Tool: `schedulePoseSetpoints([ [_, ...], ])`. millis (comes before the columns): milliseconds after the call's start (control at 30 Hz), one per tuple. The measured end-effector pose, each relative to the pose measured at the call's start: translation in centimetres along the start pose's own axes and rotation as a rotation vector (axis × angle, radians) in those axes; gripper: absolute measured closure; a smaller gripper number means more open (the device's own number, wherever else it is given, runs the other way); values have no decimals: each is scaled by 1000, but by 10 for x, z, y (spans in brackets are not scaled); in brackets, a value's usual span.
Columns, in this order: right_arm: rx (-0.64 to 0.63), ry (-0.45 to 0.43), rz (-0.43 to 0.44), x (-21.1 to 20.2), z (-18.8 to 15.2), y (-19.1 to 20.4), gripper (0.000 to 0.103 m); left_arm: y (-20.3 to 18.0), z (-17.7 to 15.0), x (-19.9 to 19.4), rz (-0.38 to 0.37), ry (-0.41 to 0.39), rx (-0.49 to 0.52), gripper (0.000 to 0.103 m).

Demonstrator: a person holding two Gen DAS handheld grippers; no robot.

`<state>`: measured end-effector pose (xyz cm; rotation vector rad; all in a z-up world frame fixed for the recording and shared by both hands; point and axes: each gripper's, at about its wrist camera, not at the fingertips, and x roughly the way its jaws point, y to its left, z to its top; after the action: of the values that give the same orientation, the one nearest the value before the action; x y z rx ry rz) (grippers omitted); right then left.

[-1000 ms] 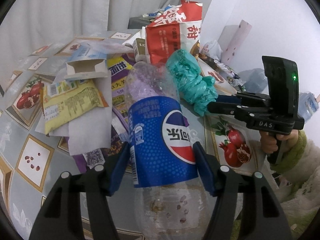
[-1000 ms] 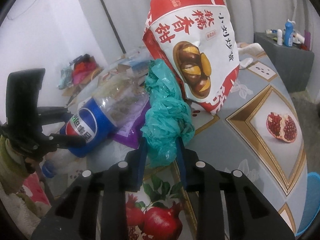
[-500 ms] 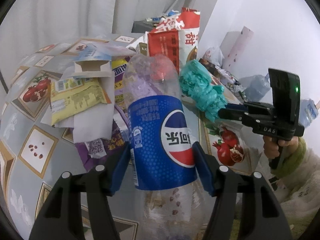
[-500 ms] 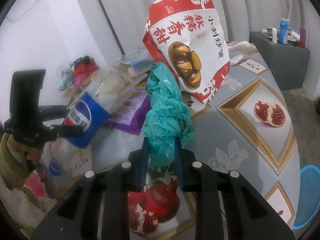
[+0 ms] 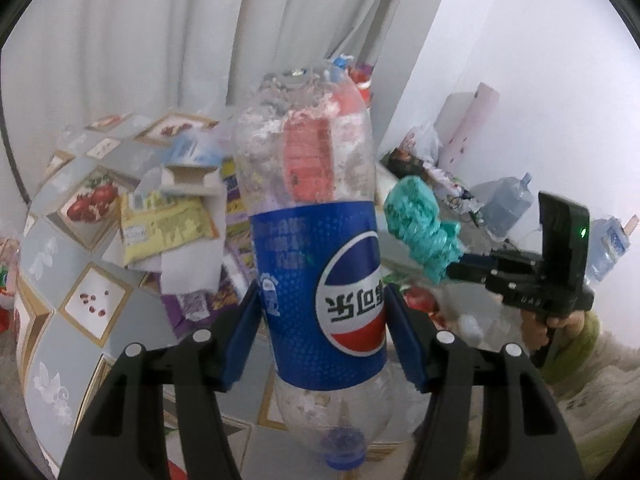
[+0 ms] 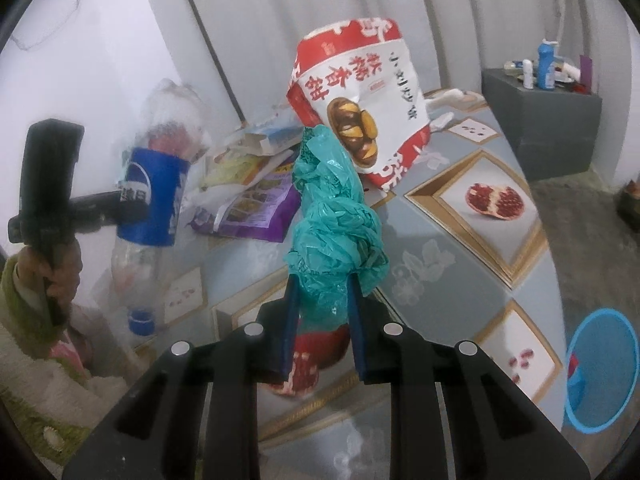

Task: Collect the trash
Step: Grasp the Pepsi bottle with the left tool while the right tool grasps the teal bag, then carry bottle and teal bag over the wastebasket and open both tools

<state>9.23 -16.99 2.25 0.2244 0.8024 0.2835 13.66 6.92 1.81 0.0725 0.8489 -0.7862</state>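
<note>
My left gripper [image 5: 322, 312] is shut on a clear Pepsi bottle [image 5: 316, 240] with a blue label, held upright with its blue cap down, above the table. The bottle also shows in the right wrist view [image 6: 154, 192]. My right gripper [image 6: 320, 304] is shut on a crumpled teal plastic bag [image 6: 334, 228], lifted above the table; the bag also shows in the left wrist view [image 5: 422, 226]. More trash lies on the table: a red and white chestnut bag [image 6: 360, 104], a yellow wrapper [image 5: 168, 228], a purple wrapper [image 6: 256, 208] and a small torn box [image 5: 192, 180].
The table has a grey cloth with pomegranate pictures [image 6: 496, 200]. A blue bin [image 6: 600, 368] stands on the floor at the lower right of the right wrist view. A dark cabinet [image 6: 544, 120] with bottles is behind the table. Water jugs [image 5: 508, 208] stand by the wall.
Both grippers have risen with their loads. The bottle has tilted upright and come off the table. The teal bag has lifted away from the chestnut bag.
</note>
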Motion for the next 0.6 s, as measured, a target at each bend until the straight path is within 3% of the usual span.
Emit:
schedulePoseSetpoints([
  [367,111,-140,-64,-60,-16,-27,82,-60,52,1,-90,-83,138,44],
  [600,256,-266,-191,-118,-31,-77,82,-127,103,40,-218,-82,272,44],
])
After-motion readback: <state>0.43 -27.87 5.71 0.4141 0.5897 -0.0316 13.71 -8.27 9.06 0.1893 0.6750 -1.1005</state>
